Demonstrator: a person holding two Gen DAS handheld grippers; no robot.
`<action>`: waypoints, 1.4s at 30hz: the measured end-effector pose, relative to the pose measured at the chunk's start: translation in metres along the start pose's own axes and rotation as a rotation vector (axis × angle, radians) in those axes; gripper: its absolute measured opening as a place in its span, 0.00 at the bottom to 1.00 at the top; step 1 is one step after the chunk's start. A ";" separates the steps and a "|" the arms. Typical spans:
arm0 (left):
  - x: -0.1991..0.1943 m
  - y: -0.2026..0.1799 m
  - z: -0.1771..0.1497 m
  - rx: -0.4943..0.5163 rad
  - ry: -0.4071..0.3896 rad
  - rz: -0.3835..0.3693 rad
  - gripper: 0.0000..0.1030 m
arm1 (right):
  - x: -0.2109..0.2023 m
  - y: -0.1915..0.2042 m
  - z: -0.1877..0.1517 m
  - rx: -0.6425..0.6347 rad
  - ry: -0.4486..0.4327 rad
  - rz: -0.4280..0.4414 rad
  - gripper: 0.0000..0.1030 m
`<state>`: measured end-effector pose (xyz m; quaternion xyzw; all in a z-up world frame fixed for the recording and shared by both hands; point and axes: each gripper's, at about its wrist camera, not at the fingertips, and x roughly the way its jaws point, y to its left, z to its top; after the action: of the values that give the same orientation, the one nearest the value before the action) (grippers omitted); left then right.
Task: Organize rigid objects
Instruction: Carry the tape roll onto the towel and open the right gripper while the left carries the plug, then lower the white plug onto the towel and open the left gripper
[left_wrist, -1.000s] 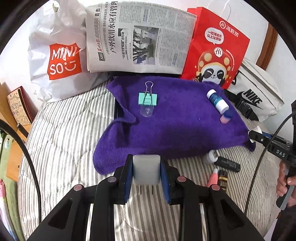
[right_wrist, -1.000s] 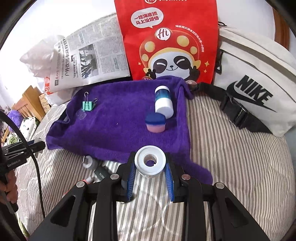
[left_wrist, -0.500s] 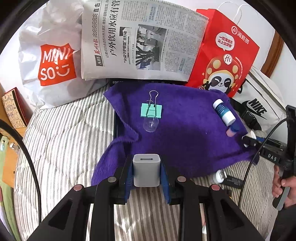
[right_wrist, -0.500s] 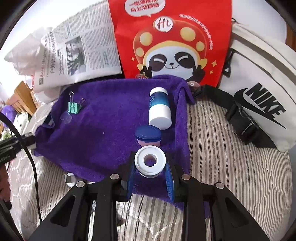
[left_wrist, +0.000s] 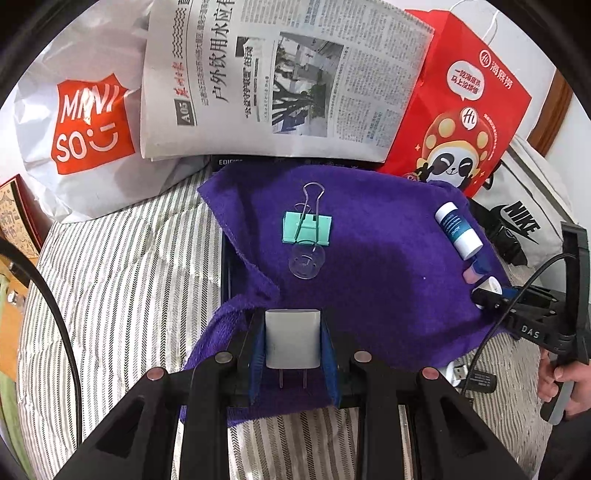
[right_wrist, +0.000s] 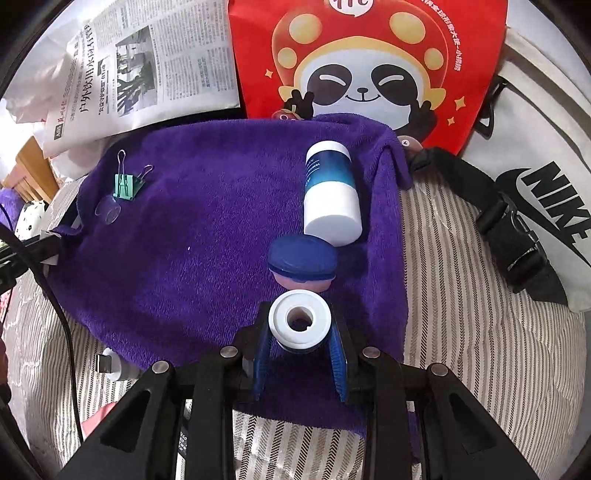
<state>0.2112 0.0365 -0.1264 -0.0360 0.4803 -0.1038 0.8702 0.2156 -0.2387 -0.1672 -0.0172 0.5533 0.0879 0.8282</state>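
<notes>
My left gripper is shut on a white plug charger, held over the near edge of the purple towel. My right gripper is shut on a white tape roll, just in front of a small blue-lidded pink jar on the towel. A blue and white tube lies beyond the jar. A green binder clip and a clear round piece lie on the towel's far left part. The right gripper also shows at the right of the left wrist view.
Behind the towel stand a newspaper, a red panda bag, a white Miniso bag and a white Nike bag. A USB stick lies on the striped bedding by the towel's near edge.
Both grippers have moved forward and lower, from over the striped bedding to over the towel's near edge, each still holding its object. The right one now sits right behind the small jar.
</notes>
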 end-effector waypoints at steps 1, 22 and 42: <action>0.001 0.001 0.000 -0.002 0.001 0.000 0.25 | 0.000 -0.001 0.000 0.001 0.000 0.003 0.28; 0.042 -0.019 0.005 0.102 0.091 0.078 0.25 | 0.002 0.003 0.001 -0.035 -0.015 -0.001 0.28; 0.022 -0.028 -0.006 0.058 0.124 0.070 0.37 | -0.046 -0.009 -0.022 0.000 -0.069 0.051 0.49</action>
<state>0.2136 0.0042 -0.1430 0.0126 0.5310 -0.0893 0.8425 0.1794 -0.2560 -0.1337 -0.0003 0.5248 0.1094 0.8442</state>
